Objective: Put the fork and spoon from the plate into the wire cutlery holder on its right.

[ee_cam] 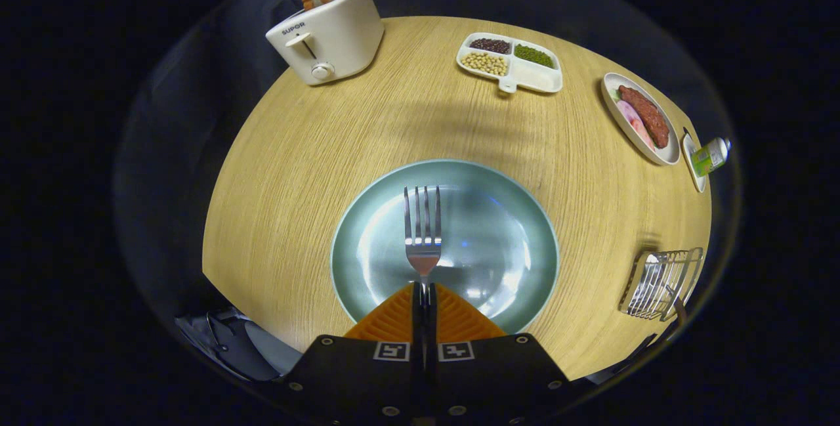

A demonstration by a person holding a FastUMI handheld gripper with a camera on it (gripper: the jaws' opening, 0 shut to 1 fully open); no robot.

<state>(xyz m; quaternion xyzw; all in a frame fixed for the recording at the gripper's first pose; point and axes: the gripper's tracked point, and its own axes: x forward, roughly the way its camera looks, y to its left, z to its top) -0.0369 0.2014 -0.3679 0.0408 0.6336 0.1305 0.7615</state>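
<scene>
A steel fork [422, 229] sticks out ahead of my gripper [424, 289], tines pointing away, over the pale green plate [505, 229]. Both fingers press on its handle, so the gripper is shut on the fork. The fork appears lifted a little above the plate, though I cannot tell the height for sure. The wire cutlery holder [661, 283] stands to the right of the plate near the table edge, with a dark handle showing at its lower side. The rest of the plate's surface is bare.
A white toaster [326, 35] with bread sits far left at the back. A divided dish of beans [510, 62] lies beyond the plate. A plate of meat [642, 117] and a small green bottle [710, 155] are at the far right. The round wooden table [295, 150] drops off close behind the holder.
</scene>
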